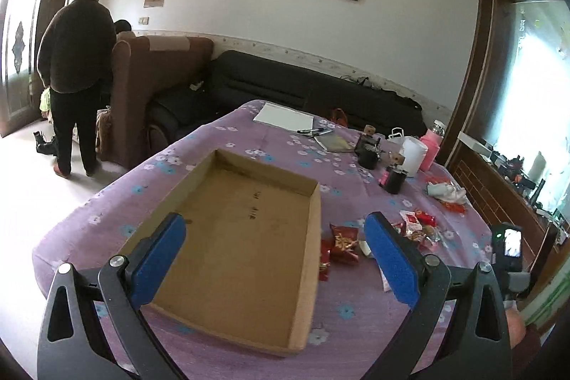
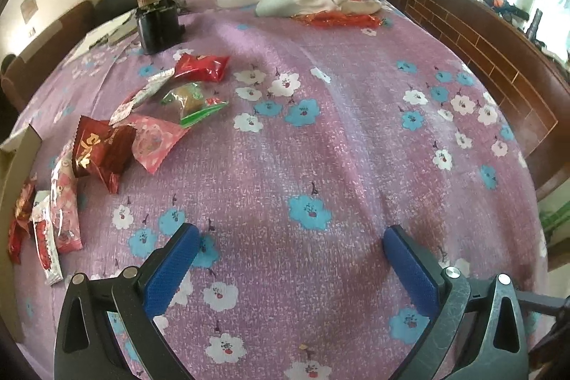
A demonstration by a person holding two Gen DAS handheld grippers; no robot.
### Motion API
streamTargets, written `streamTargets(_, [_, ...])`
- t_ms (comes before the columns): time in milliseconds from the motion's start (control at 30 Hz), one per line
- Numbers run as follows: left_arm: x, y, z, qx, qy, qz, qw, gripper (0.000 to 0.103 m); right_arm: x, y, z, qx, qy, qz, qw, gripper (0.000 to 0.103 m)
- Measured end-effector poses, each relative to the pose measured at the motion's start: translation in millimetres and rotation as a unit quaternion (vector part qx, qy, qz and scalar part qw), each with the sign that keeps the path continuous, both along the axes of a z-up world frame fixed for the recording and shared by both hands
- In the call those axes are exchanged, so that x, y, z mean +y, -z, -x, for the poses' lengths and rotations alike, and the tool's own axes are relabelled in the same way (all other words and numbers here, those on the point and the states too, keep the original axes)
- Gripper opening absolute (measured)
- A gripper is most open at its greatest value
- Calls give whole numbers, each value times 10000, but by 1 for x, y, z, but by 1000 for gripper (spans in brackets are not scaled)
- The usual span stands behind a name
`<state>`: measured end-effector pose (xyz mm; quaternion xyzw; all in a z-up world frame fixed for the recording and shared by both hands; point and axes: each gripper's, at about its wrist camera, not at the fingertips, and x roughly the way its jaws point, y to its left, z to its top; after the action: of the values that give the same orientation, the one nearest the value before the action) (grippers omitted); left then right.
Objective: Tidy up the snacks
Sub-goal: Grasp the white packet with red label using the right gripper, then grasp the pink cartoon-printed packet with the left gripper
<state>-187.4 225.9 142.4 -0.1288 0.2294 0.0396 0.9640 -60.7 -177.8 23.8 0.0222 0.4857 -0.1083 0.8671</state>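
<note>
left gripper: spread, empty, over box | right gripper: spread, empty | snacks: loose on table beside box's right edge | packets best pinched singly at crimped ends

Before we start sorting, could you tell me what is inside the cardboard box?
Nothing: the cardboard box shows a bare brown floor with faint dark marks. The left gripper's blue pad covers its near-left corner.

Right gripper, jaws apart, above the floral tablecloth; snack packets lie scattered left (cardboard box edge, apparently, beyond them).
</note>
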Motion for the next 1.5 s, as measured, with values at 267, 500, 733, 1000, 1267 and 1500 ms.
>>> streamTargets(267, [0, 16, -21, 254, 380, 233, 9987, 101, 72, -60, 38, -1156, -1750, -943, 9732, 103])
streamTargets(500, [-13, 22, -31, 568, 612, 73, 9965, 101, 139, -26, 12, -126, -2529, -1158, 9605, 69])
streamTargets(733, [-38, 20, -61, 776, 1089, 122, 9909, 101, 164, -9, -14, -30, -2383, -1013, 9659, 50])
streamTargets(1000, [-89, 32, -105, 1300, 1643, 30, 9778, 101, 127, -10, 4, 63, -2158, -1203, 9690, 31])
streamTargets(1267, [-164, 73, -172, 2128, 1970, -43, 9570, 89, 66, -9, 21, -64, -1788, -1208, 9764, 31])
streamTargets(1500, [-205, 107, -200, 2427, 1958, -948, 9454, 63, 53, -9, 20, -142, -1778, -1439, 9734, 32])
